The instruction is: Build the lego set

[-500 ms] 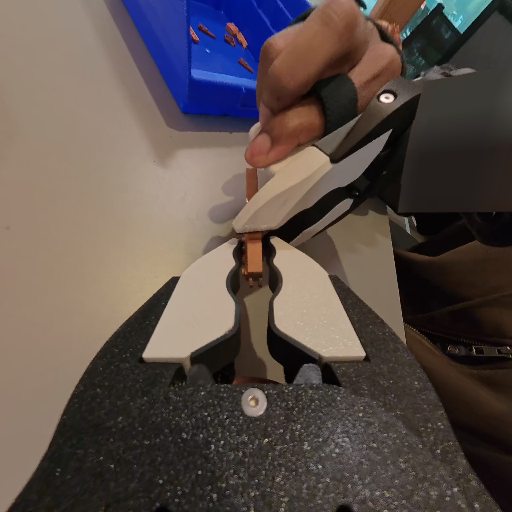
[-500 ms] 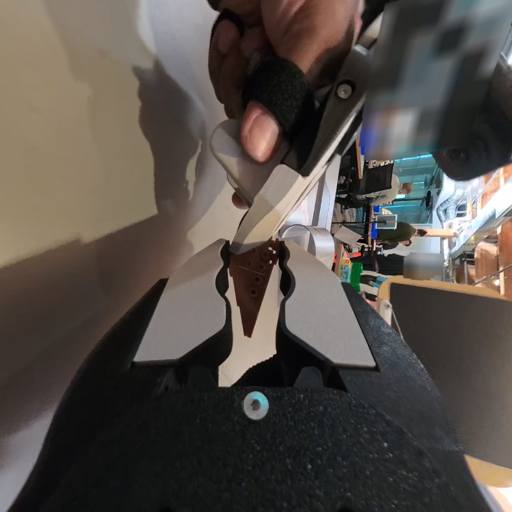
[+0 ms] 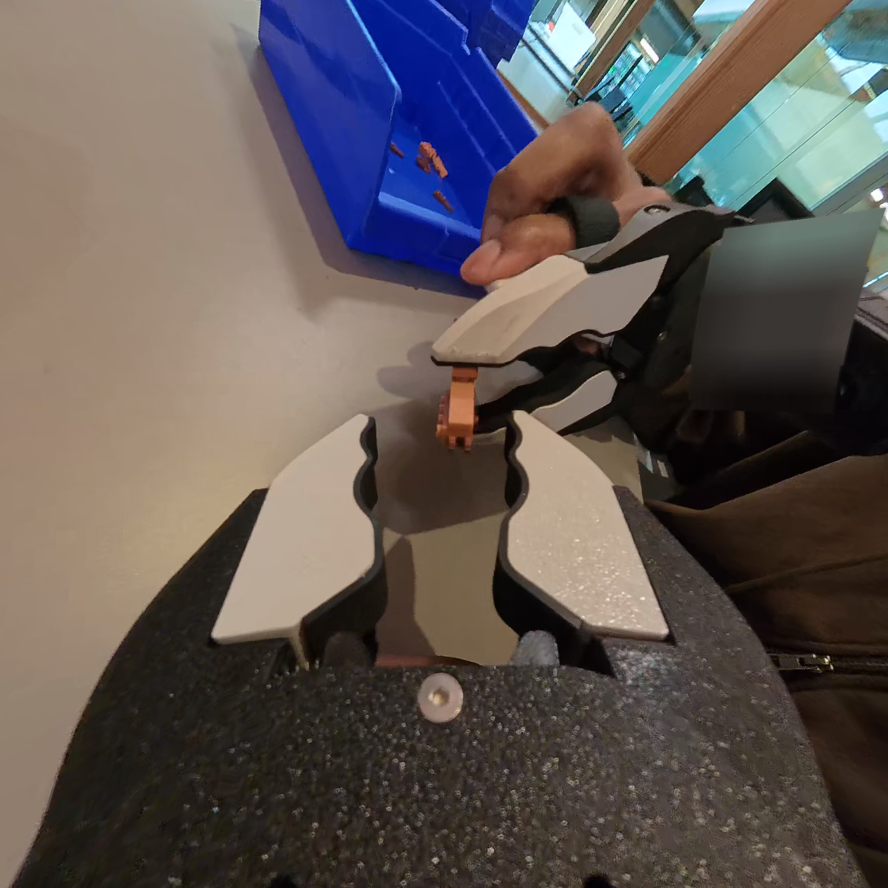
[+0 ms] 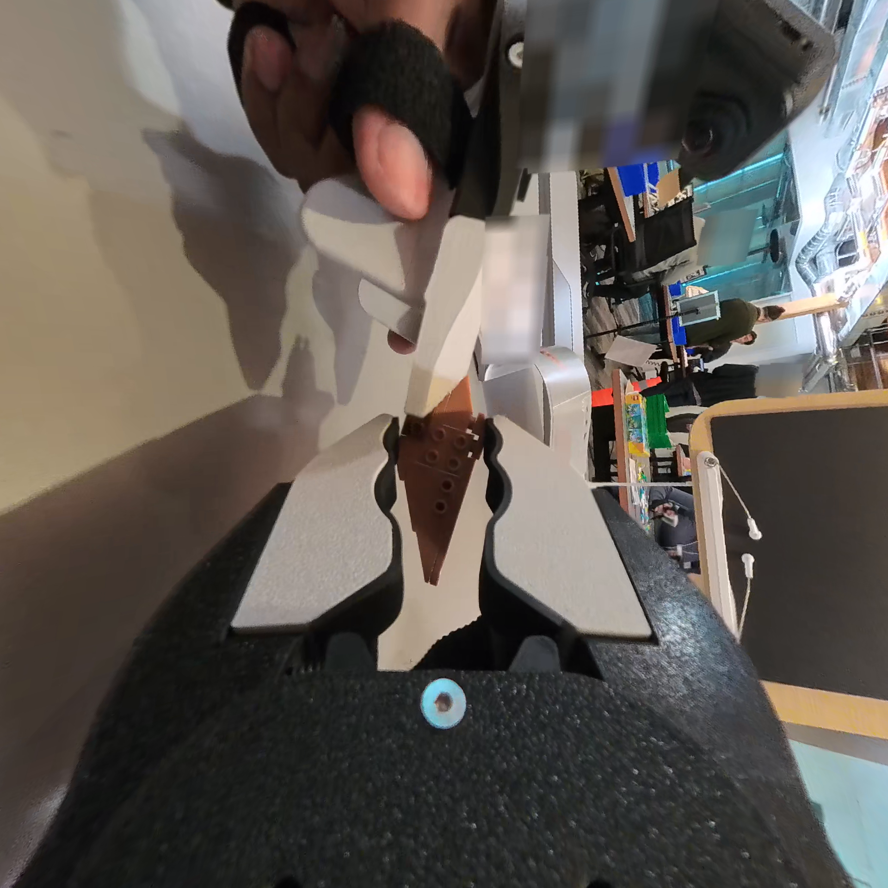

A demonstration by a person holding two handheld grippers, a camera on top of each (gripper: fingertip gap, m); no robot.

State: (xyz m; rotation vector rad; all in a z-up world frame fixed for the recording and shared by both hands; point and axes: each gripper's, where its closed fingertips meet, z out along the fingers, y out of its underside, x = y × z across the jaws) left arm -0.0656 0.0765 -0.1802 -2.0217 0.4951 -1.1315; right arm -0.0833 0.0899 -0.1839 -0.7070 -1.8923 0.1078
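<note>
Left gripper [image 3: 439, 435] spread wide, nothing between fingers. Brown lego assembly [image 3: 457, 414] hung just ahead of its tips, nearer right finger, above table [image 3: 144, 288]. Right gripper [image 4: 442, 432] pinched wide end of same assembly [image 4: 439, 485]; pointed end aimed back toward camera. Blue bin [image 3: 384, 144] beyond, loose brown pieces [image 3: 427, 161] inside.

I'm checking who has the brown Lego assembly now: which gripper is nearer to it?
Right. The right gripper is shut on the brown Lego assembly; the left gripper is open, with the assembly just beyond its fingertips.
</note>
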